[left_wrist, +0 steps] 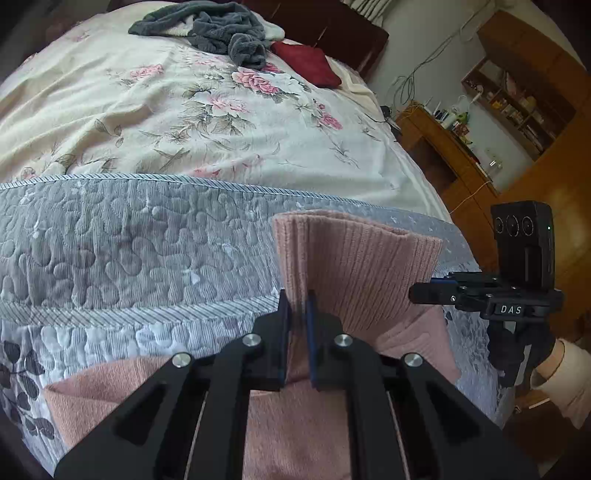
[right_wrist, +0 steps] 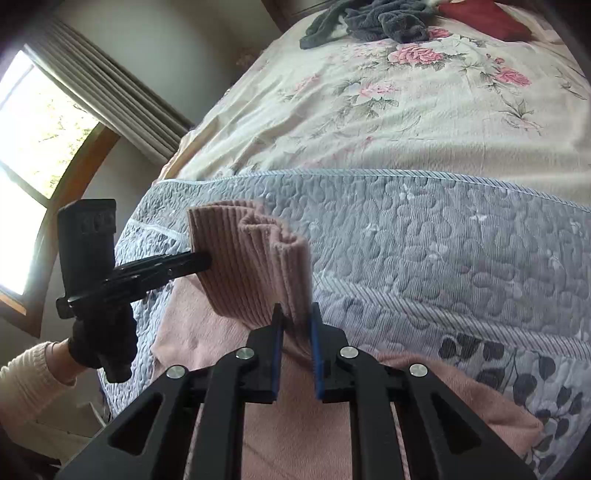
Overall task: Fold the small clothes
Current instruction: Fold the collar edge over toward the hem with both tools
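Note:
A pink knit garment (left_wrist: 354, 266) lies on the grey quilt at the bed's near end, and its ribbed hem is lifted upright. In the left wrist view my left gripper (left_wrist: 297, 301) is shut on the hem's left corner, with ribbed cloth pinched between the blue pads. My right gripper (left_wrist: 414, 293) shows side-on at the hem's right edge. In the right wrist view my right gripper (right_wrist: 297, 314) is shut on the bunched ribbed hem of the garment (right_wrist: 251, 266). There my left gripper (right_wrist: 205, 263) grips the far corner. The garment's body spreads flat under both grippers.
The grey quilt (left_wrist: 129, 251) covers the near end of the bed, with a floral sheet (left_wrist: 184, 110) beyond it. A heap of grey cloth (left_wrist: 214, 29) and a red cushion (left_wrist: 306, 62) lie far back. A wooden desk (left_wrist: 443, 147) stands right; a window (right_wrist: 29, 147) is left.

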`<move>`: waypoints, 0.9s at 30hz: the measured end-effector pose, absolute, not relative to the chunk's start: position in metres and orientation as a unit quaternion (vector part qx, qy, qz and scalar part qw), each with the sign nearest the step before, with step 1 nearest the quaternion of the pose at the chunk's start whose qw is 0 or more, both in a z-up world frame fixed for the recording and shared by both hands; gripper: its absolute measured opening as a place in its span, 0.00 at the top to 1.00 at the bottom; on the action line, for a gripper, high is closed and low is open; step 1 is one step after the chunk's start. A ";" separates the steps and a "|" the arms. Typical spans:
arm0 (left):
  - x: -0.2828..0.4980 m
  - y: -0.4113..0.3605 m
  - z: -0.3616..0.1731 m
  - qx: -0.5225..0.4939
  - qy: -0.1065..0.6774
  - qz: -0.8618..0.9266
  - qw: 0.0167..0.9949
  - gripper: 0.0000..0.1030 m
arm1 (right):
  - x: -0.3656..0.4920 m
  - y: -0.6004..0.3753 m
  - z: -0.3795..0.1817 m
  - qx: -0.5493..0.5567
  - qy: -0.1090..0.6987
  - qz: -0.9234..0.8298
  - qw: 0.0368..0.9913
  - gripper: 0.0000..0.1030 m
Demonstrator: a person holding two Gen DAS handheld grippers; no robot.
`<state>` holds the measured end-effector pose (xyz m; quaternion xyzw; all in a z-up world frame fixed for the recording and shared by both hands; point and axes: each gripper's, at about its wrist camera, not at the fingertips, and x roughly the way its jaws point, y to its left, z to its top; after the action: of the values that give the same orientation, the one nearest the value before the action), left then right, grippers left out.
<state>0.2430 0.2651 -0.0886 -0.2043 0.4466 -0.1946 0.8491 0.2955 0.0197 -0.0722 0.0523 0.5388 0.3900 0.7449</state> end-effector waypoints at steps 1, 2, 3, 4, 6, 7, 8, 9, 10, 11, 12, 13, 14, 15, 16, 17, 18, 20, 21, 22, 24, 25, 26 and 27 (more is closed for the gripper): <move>0.233 0.266 -0.088 -0.205 0.445 -0.201 0.848 0.94 | 0.287 0.015 -0.070 0.047 0.539 0.394 0.743 0.87; 0.223 0.266 -0.087 -0.202 0.447 -0.207 0.847 0.94 | 0.278 0.013 -0.070 0.040 0.538 0.398 0.742 0.88; 0.214 0.265 -0.087 -0.196 0.448 -0.212 0.846 0.94 | 0.269 0.010 -0.070 0.029 0.539 0.400 0.741 0.88; 0.206 0.263 -0.088 -0.189 0.450 -0.217 0.845 0.94 | 0.260 0.008 -0.071 0.018 0.539 0.402 0.740 0.88; 0.189 0.260 -0.092 -0.174 0.459 -0.229 0.841 0.93 | 0.245 0.005 -0.076 0.001 0.545 0.403 0.735 0.89; 0.181 0.258 -0.096 -0.165 0.466 -0.233 0.838 0.93 | 0.238 0.005 -0.080 -0.007 0.550 0.404 0.731 0.89; 0.172 0.256 -0.101 -0.157 0.475 -0.235 0.833 0.93 | 0.231 0.003 -0.084 -0.014 0.556 0.405 0.726 0.89; 0.166 0.255 -0.108 -0.152 0.487 -0.237 0.827 0.92 | 0.224 0.002 -0.088 -0.023 0.562 0.404 0.721 0.89; 0.159 0.255 -0.116 -0.146 0.500 -0.238 0.820 0.90 | 0.217 -0.002 -0.092 -0.030 0.567 0.403 0.717 0.89; 0.152 0.254 -0.123 -0.137 0.513 -0.238 0.813 0.90 | 0.212 -0.005 -0.094 -0.031 0.572 0.403 0.714 0.87; 0.144 0.256 -0.129 -0.135 0.525 -0.239 0.806 0.90 | 0.207 -0.010 -0.096 -0.027 0.578 0.402 0.710 0.86; 0.137 0.259 -0.136 -0.138 0.537 -0.239 0.797 0.90 | 0.204 -0.015 -0.098 -0.019 0.584 0.400 0.706 0.84; 0.131 0.262 -0.141 -0.144 0.548 -0.238 0.789 0.90 | 0.199 -0.022 -0.100 -0.008 0.590 0.397 0.703 0.84; 0.125 0.265 -0.143 -0.156 0.553 -0.238 0.783 0.90 | 0.196 -0.028 -0.102 0.009 0.598 0.392 0.699 0.83; 0.120 0.268 -0.143 -0.171 0.553 -0.237 0.780 0.87 | 0.193 -0.031 -0.106 0.033 0.608 0.389 0.691 0.80; 0.118 0.271 -0.142 -0.189 0.552 -0.236 0.777 0.85 | 0.190 -0.033 -0.110 0.057 0.617 0.389 0.682 0.74; 0.116 0.274 -0.141 -0.211 0.548 -0.236 0.774 0.76 | 0.188 -0.033 -0.114 0.077 0.625 0.386 0.674 0.72; 0.118 0.275 -0.139 -0.252 0.541 -0.232 0.769 0.58 | 0.183 -0.030 -0.124 0.114 0.634 0.374 0.667 0.59; 0.120 0.275 -0.140 -0.273 0.538 -0.227 0.764 0.53 | 0.182 -0.026 -0.131 0.127 0.641 0.366 0.663 0.58; 0.124 0.275 -0.145 -0.293 0.543 -0.220 0.756 0.53 | 0.180 -0.023 -0.138 0.140 0.646 0.358 0.659 0.58; 0.130 0.269 -0.160 -0.319 0.566 -0.200 0.733 0.54 | 0.180 -0.017 -0.152 0.171 0.655 0.350 0.648 0.58; 0.132 0.265 -0.169 -0.323 0.576 -0.194 0.725 0.56 | 0.179 -0.013 -0.157 0.176 0.660 0.346 0.644 0.58; 0.132 0.262 -0.175 -0.324 0.582 -0.193 0.721 0.58 | 0.179 -0.008 -0.163 0.168 0.666 0.338 0.643 0.60; 0.132 0.259 -0.179 -0.324 0.584 -0.193 0.719 0.70 | 0.178 -0.005 -0.165 0.162 0.668 0.336 0.644 0.65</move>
<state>0.1318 0.2591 -0.1788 -0.3243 0.5837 -0.1935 0.7188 0.1785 -0.0048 -0.1655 0.1617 0.6678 0.3358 0.6444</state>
